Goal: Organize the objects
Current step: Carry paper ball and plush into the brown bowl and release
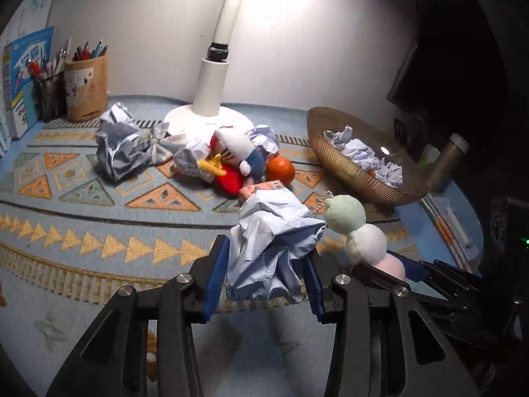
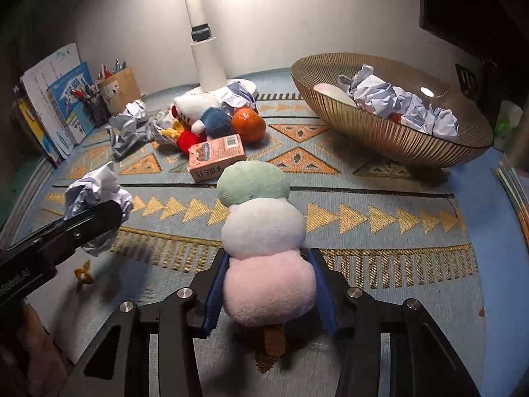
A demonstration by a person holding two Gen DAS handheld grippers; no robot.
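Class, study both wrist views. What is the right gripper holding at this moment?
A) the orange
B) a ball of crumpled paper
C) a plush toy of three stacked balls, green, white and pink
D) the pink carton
C: in the right wrist view the right gripper is shut on the three-ball plush toy at its pink ball, while the crumpled paper sits in the left gripper.

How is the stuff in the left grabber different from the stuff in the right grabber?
The paper ball in the left gripper is crumpled, pale blue-white and jagged; the plush toy in the right gripper is soft, made of three round balls, green, white and pink. The toy has a brown stick; the paper doesn't. Both are clamped between blue pads.
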